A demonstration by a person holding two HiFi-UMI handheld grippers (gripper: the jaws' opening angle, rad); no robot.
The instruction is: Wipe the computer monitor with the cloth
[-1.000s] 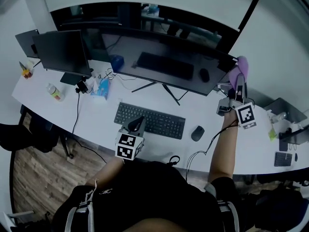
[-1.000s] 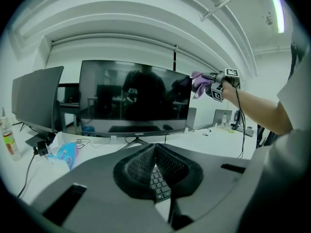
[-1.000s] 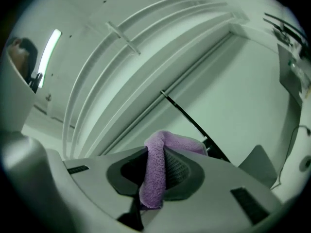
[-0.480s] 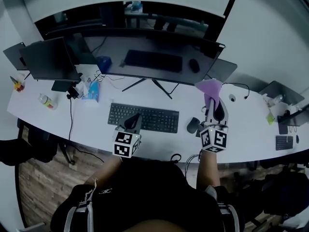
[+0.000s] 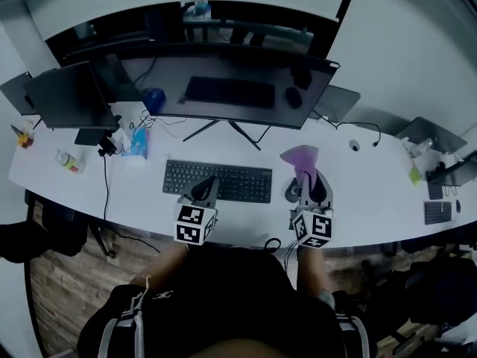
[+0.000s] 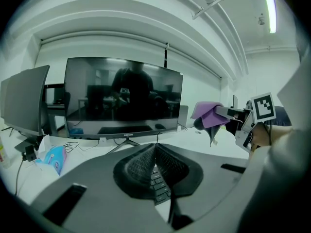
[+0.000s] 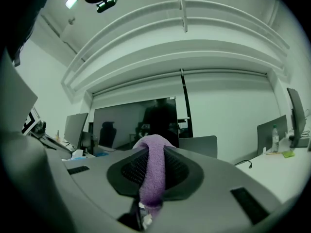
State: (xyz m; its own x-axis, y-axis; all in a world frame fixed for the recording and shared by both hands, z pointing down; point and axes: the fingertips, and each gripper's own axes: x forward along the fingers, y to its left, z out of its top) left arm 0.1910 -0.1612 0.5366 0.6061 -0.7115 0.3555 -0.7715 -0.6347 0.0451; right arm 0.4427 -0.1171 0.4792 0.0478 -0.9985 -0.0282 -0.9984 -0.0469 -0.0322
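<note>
Jaws of the right gripper (image 5: 308, 185) clamp the purple cloth (image 5: 299, 156); those of the left gripper (image 5: 206, 189) are together, empty.
The cloth is above the surface (image 5: 358, 177), right of the keyboard (image 5: 218, 181), apart from the monitor (image 5: 223, 88).

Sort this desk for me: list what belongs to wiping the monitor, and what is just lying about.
For the job:
- purple cloth, gripped in the right claw
- wide monitor

Just lying about:
- keyboard
- mouse
- smaller monitor at the left
- bottle
- blue pack

The left claw is shut on nothing.
</note>
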